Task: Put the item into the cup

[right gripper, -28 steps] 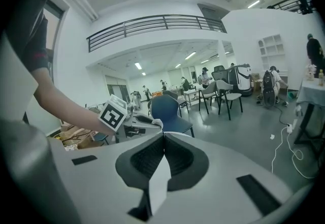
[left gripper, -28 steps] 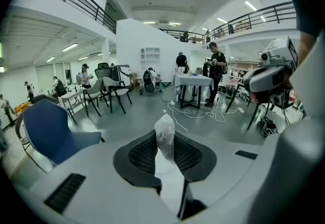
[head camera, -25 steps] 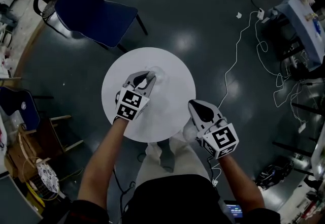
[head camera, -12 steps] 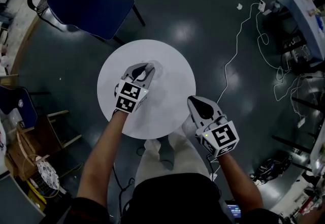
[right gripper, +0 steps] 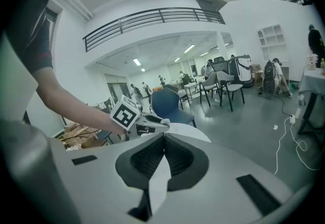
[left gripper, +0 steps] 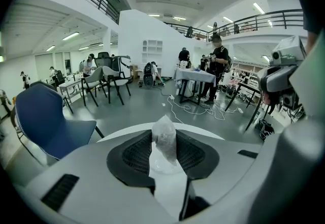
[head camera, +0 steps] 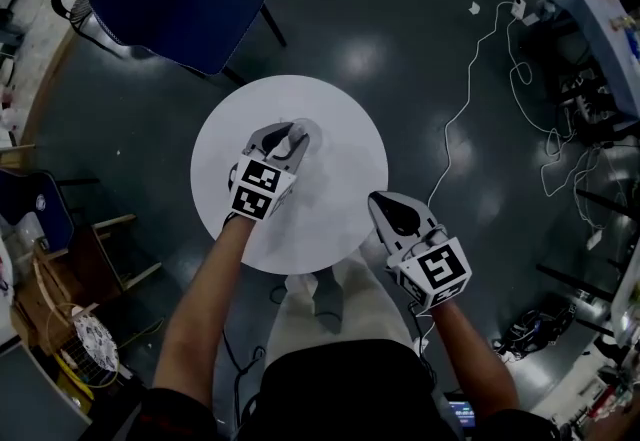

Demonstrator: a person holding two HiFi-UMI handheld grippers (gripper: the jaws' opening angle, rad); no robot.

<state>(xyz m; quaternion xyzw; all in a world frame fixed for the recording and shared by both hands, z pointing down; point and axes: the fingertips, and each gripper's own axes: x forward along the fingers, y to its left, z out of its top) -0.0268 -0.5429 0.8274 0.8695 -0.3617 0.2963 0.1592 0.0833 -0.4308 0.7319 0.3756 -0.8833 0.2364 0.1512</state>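
"So, was the small clear plastic packet [left gripper: 165, 136] at the transparent cup [left gripper: 155, 163]?"

"Yes, upright between the left gripper's [head camera: 293, 136] jaws, which had just been opening. Letting go fully before lifting straight looked wisest. The right gripper [head camera: 380, 204] was closed, empty."

A small translucent pouch [left gripper: 164, 135] is standing upright, its lower end sitting inside a clear, low cup [left gripper: 161, 163] that is resting on the round white desk [head camera: 345, 169].

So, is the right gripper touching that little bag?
Apart. The head view shows the right gripper at the table's near edge, with bare table between it and the bag at the cup.
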